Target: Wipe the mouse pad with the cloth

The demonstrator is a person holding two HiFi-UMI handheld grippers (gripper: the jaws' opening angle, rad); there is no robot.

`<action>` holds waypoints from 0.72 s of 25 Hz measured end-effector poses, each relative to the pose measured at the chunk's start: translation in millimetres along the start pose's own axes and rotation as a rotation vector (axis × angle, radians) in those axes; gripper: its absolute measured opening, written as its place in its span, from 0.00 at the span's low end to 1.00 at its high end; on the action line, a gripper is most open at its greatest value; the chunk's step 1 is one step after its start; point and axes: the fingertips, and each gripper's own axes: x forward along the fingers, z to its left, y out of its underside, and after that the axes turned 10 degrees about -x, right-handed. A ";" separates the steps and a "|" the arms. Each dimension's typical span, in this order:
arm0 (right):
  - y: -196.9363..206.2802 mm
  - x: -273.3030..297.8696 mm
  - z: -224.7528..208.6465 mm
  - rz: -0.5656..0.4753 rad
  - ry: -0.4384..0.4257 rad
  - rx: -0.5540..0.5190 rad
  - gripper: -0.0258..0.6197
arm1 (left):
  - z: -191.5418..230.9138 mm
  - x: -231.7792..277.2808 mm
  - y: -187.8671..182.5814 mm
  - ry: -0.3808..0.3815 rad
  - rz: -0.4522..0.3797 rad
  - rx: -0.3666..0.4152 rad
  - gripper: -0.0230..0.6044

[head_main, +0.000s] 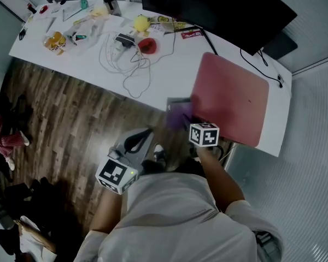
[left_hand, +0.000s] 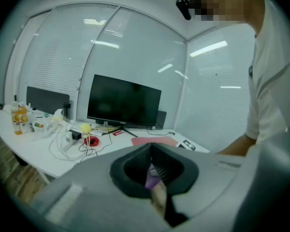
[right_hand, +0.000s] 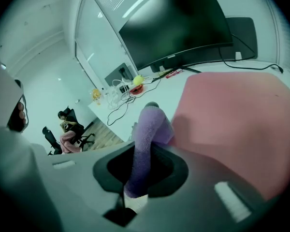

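The right gripper [head_main: 186,121] is clamping the purple cloth [head_main: 178,115] between its jaws. The cloth is resting at the near-left edge of the pink mouse pad [head_main: 232,100], which is lying on the white table [head_main: 169,75]. The left gripper [head_main: 136,142] is hanging over the floor, clear of the table, jaws together and empty.

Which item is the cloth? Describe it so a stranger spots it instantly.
Start at the white desk with the black monitor, then find the pink mouse pad at its right end. At the pad's near left edge, the right hand-held gripper pinches the cloth: the only purple, fuzzy thing.
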 end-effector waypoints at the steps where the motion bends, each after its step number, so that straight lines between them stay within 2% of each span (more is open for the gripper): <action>1: 4.1 -7.0 -8.6 0.002 0.017 0.008 0.12 | -3.0 -0.5 2.5 0.001 0.001 -0.006 0.04; 6: 18.5 -50.1 -63.8 -0.030 0.099 0.053 0.12 | -35.4 22.9 13.3 0.027 0.019 0.000 0.04; 10: 39.8 -102.9 -122.2 -0.042 0.166 0.104 0.12 | -89.9 60.1 5.5 0.073 0.013 0.045 0.04; 13: 60.7 -143.9 -165.0 -0.043 0.215 0.120 0.12 | -134.8 86.2 10.7 0.106 0.033 0.107 0.04; 18: 101.1 -212.9 -231.0 -0.035 0.299 0.144 0.12 | -200.6 130.0 22.2 0.167 0.044 0.114 0.04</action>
